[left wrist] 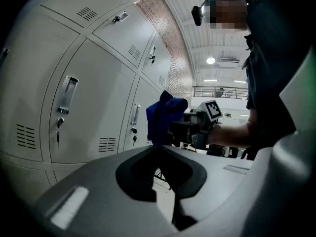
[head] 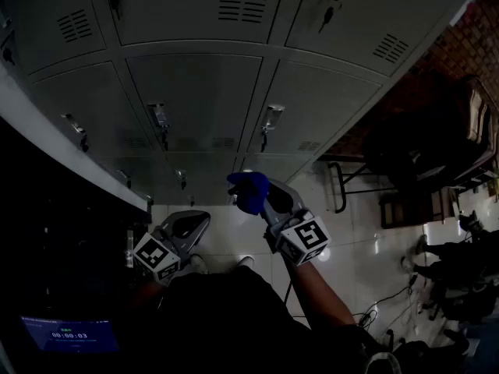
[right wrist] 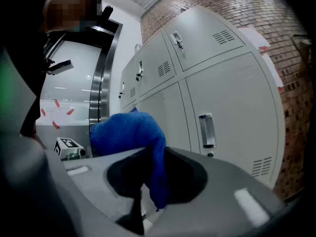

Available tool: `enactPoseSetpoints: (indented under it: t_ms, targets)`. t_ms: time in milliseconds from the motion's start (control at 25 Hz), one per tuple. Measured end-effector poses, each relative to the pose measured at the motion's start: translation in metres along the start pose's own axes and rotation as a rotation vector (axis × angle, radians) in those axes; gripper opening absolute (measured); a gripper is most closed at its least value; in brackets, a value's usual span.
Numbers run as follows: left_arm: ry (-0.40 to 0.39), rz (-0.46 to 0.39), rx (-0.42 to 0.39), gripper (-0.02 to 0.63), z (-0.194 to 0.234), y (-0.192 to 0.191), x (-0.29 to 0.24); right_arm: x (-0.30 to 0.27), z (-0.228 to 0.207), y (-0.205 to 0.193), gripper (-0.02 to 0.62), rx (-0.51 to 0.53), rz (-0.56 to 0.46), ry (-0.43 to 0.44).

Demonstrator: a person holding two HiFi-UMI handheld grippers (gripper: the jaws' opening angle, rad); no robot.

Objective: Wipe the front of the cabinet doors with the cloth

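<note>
A bank of grey cabinet doors (head: 203, 100) with handles and keys fills the wall ahead, and it also shows in the left gripper view (left wrist: 94, 107) and right gripper view (right wrist: 232, 107). My right gripper (head: 263, 201) is shut on a bunched blue cloth (head: 249, 192), held a short way off the lower doors, not touching them. The cloth (right wrist: 128, 132) bulges over the jaws and hangs down between them. My left gripper (head: 195, 218) sits lower left, shut and holding nothing. From the left gripper view, the cloth (left wrist: 163, 117) and the right gripper's marker cube (left wrist: 213, 109) are in front of the doors.
Dark chairs and a desk (head: 437, 146) stand at the right by a brick wall (head: 460, 45). Cables (head: 394, 298) lie on the glossy white floor. A dark unit with a lit timer screen (head: 70, 335) is at the lower left. Keys hang from the door locks (head: 269, 123).
</note>
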State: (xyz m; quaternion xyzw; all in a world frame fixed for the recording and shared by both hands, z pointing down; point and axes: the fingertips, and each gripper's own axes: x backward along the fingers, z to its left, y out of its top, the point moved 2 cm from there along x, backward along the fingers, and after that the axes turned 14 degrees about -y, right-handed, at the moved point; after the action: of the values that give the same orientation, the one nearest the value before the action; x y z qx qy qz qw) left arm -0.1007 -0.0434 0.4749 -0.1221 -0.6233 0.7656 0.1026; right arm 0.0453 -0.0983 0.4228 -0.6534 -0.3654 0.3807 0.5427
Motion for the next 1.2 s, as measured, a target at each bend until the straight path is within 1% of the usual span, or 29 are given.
enactPoseSetpoints:
  t_ms: [200, 440, 640, 840, 1000, 1200]
  targets:
    - [0.006, -0.002, 0.003, 0.000, 0.002, 0.003, 0.001, -0.022, -0.026, 0.050, 0.067, 0.019, -0.036, -0.048]
    - [0.018, -0.005, 0.015, 0.000, 0.007, 0.001, 0.003, -0.050, -0.064, 0.110, 0.069, 0.058, -0.099, -0.136]
    - [0.032, -0.004, 0.017, 0.000, 0.013, 0.002, 0.005, -0.073, -0.082, 0.152, 0.069, 0.094, -0.139, -0.175]
    - [0.057, -0.008, 0.019, 0.000, 0.020, 0.004, 0.008, -0.092, -0.091, 0.175, 0.069, 0.099, -0.158, -0.193]
    - [0.069, -0.010, 0.018, 0.000, 0.024, 0.005, 0.010, -0.101, -0.096, 0.181, 0.069, 0.105, -0.158, -0.203]
    - [0.072, -0.003, 0.021, 0.000, 0.026, 0.004, 0.009, -0.103, -0.099, 0.182, 0.069, 0.102, -0.158, -0.193]
